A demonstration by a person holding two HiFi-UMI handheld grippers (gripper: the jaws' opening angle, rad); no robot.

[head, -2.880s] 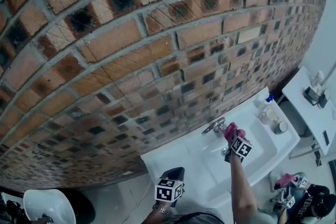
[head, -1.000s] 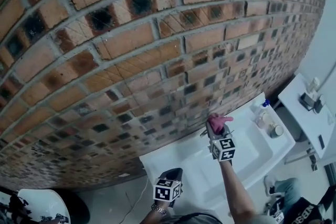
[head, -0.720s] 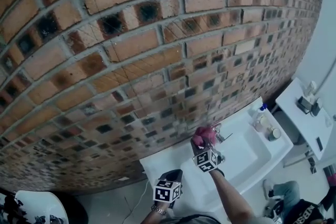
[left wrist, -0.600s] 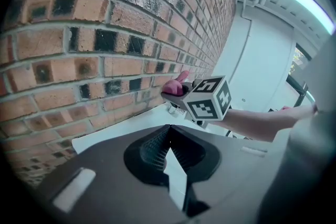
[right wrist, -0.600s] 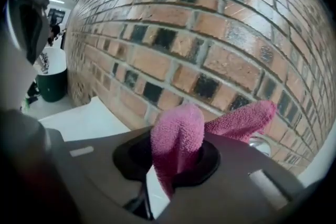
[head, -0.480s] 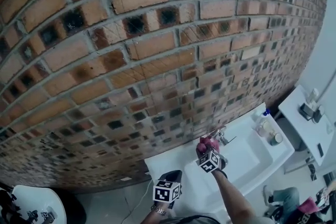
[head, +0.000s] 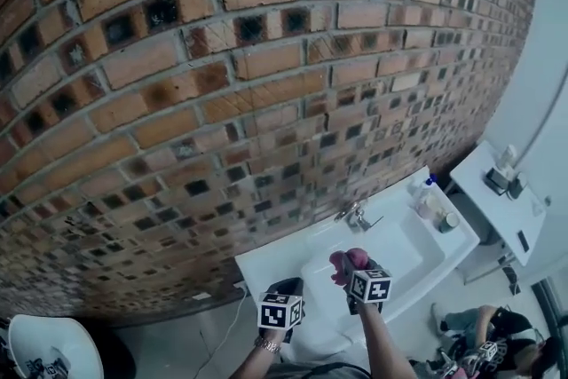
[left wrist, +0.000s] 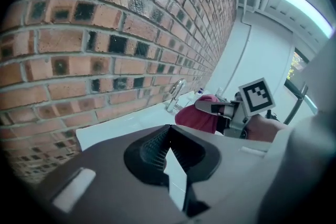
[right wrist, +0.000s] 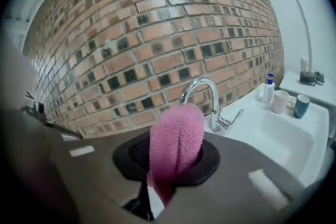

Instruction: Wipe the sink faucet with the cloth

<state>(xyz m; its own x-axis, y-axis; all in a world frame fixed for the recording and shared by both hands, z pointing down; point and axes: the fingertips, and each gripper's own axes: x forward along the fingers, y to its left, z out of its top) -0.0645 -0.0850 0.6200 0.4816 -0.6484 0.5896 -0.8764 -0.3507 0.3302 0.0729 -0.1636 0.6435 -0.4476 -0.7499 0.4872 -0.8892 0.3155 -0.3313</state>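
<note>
The left gripper (left wrist: 168,129) is nearest, its jaws pressed together at the tips with nothing between them, low at the front edge of the white sink (head: 266,257). Just to its right, the right gripper (right wrist: 176,161) is clamped on the pink cloth (right wrist: 176,139), whose folded bulk covers most of the pads. The cloth is held above the basin, in front of the chrome faucet (right wrist: 210,96) and apart from it. Past the faucet, on the sink's far corner, stand a blue-capped bottle (right wrist: 269,86) and two cups (right wrist: 280,101). The bottle's label is too small to read. A brick wall (head: 222,75) rises behind.
</note>
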